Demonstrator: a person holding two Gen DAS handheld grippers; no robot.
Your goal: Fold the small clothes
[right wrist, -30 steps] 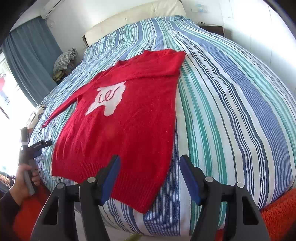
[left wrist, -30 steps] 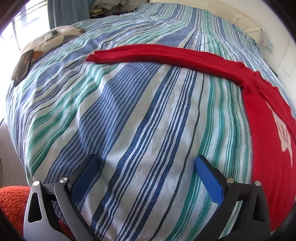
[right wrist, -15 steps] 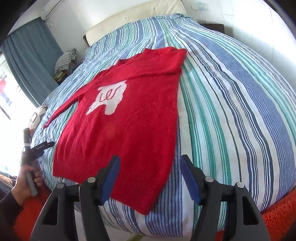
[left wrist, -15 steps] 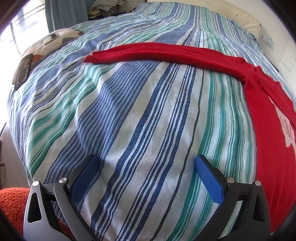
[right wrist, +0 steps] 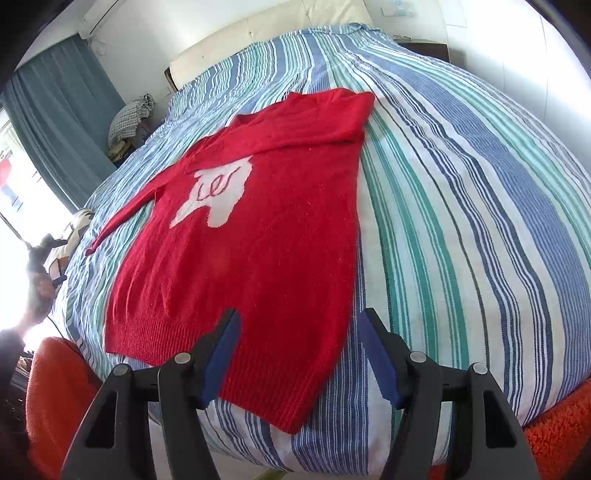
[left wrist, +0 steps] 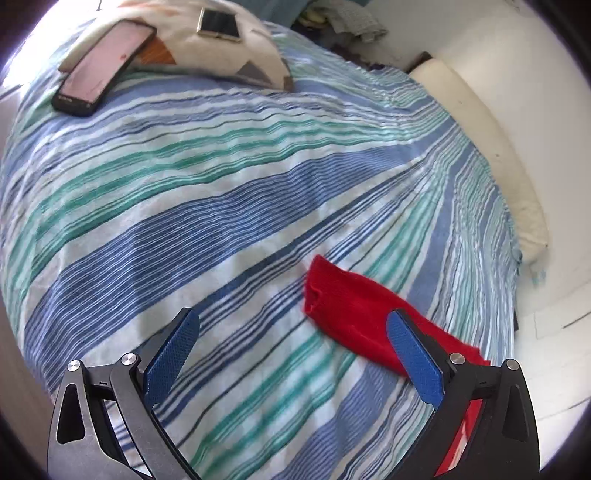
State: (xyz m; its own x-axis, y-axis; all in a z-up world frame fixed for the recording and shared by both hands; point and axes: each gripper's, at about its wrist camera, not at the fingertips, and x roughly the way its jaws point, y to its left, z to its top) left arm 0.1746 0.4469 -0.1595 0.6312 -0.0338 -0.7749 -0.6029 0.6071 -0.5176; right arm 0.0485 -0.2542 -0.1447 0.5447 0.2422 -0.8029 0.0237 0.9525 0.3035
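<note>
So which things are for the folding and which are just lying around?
For the folding:
red sweater
left gripper, open
right gripper, open

Just lying around:
two phones
pillow
bundle of clothes

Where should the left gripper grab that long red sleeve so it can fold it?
Probably at the cuff, the open end of the sleeve. It lies flat and stretched out on the striped bedspread, with bare cover around its tip. The open left gripper could come from beyond the tip, slide one finger under the cuff's edge and pinch it, then carry it across the red sweater.
</note>
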